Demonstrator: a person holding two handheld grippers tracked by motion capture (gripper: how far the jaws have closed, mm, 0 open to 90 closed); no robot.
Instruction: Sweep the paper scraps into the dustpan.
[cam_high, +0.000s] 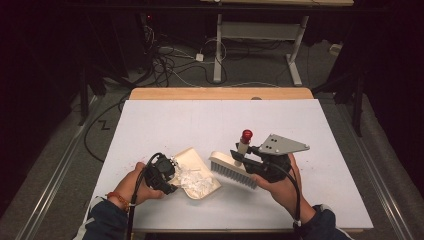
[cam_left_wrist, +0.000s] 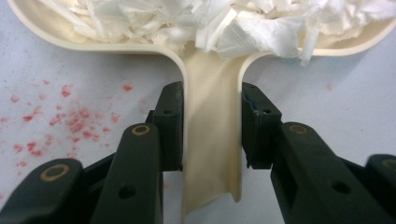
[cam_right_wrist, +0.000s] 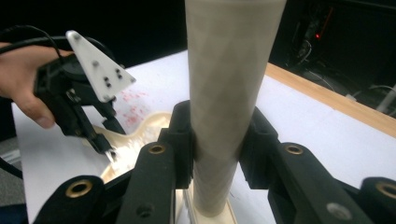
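Observation:
A cream dustpan lies on the white table at front left, heaped with white paper shreds. My left gripper is shut on the dustpan's handle, a jaw pressed on each side of it, with the shreds just ahead. A cream brush with grey bristles and a red-tipped handle stands to the right of the pan, bristles near the pan's open lip. My right gripper is shut on the brush handle. The left gripper and the dustpan appear beyond it.
Red specks dot the white sheet left of the pan handle. A wooden strip runs along the table's far edge. Behind it are floor cables and a white desk frame. Dark drops flank the table.

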